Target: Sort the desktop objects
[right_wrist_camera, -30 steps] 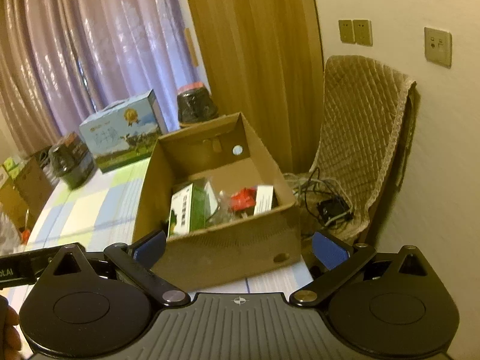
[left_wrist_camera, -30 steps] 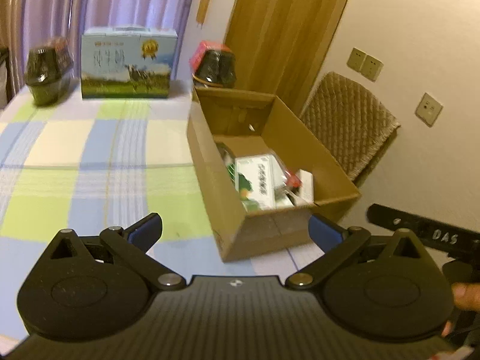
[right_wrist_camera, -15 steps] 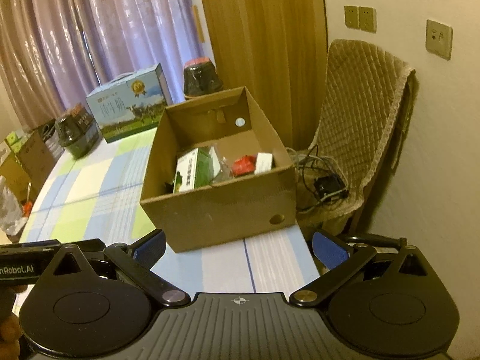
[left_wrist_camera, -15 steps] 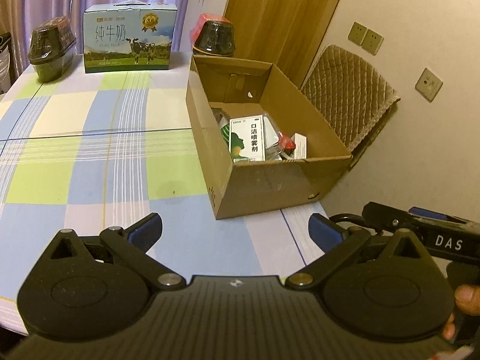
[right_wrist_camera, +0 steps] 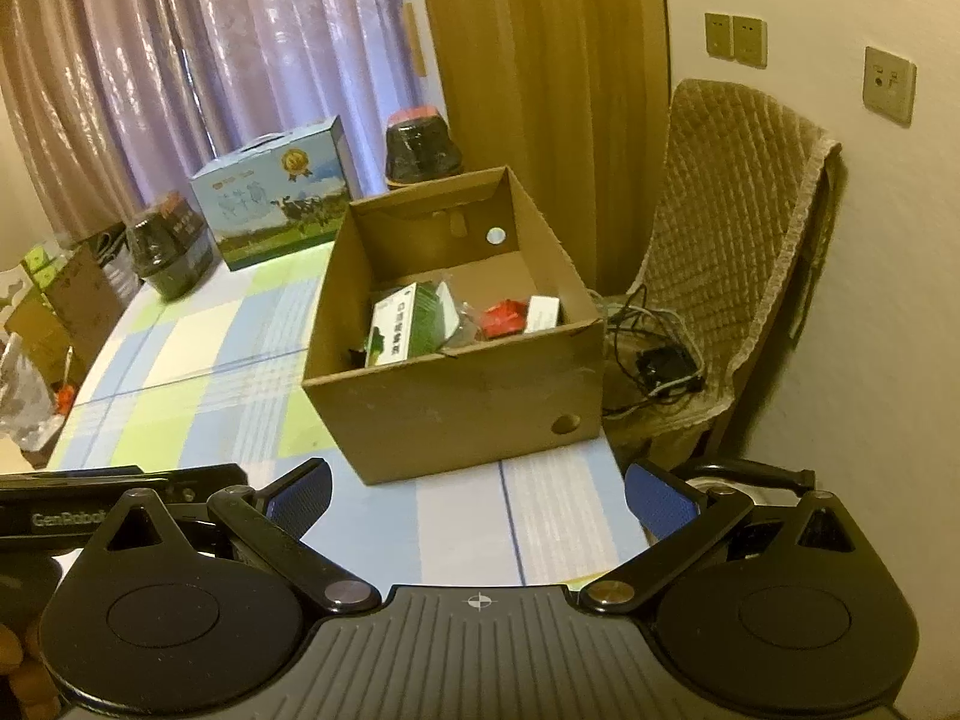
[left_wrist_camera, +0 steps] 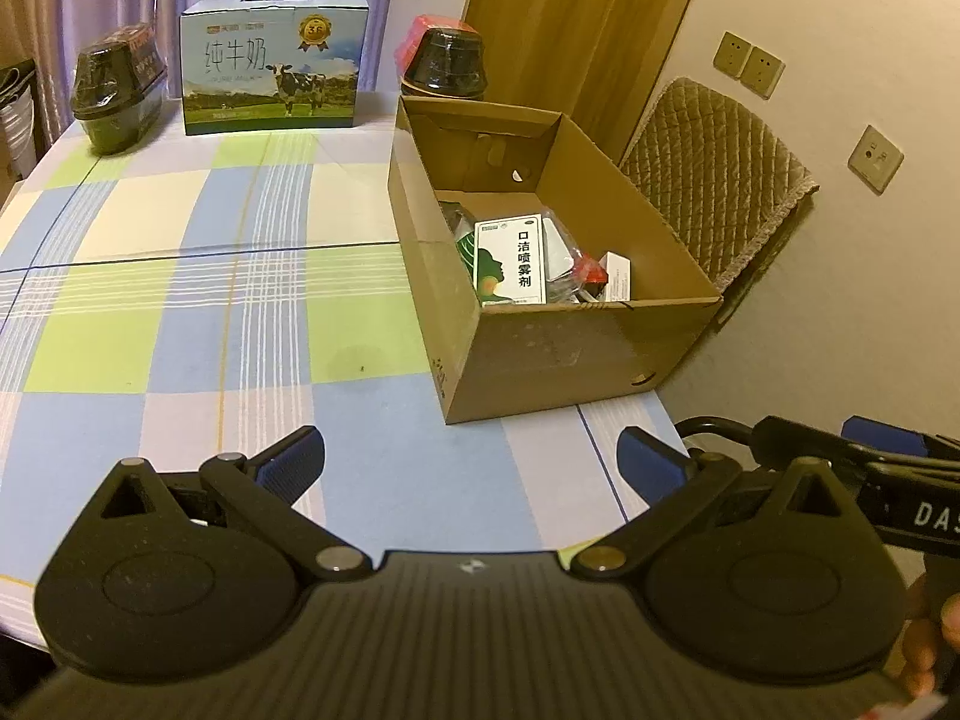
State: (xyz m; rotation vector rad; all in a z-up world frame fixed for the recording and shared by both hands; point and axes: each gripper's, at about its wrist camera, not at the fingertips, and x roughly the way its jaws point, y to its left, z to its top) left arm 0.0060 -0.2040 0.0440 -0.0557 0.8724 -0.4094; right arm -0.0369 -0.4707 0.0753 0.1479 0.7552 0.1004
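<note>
Nearest, the left tool [left_wrist_camera: 468,459] and right tool [right_wrist_camera: 477,489] hover over the checked surface [left_wrist_camera: 180,312], both spread wide and holding nothing. Beyond them an open cardboard box [left_wrist_camera: 558,354] holds a green-and-white spray carton [left_wrist_camera: 510,267] and small items. Farthest, a milk carton [left_wrist_camera: 273,66] stands between two dark jars

A table [left_wrist_camera: 180,312] under a checked cloth of blue, green and cream fills the room's middle. Behind its far edge hang pale purple curtains [right_wrist_camera: 198,60], with a wooden door [right_wrist_camera: 540,90] to their right. Right of the table stands a chair [right_wrist_camera: 738,210] draped in quilted brown fabric, against a cream wall [left_wrist_camera: 840,12] bearing sockets [right_wrist_camera: 735,39]. The light is dim and yellowish.
</note>
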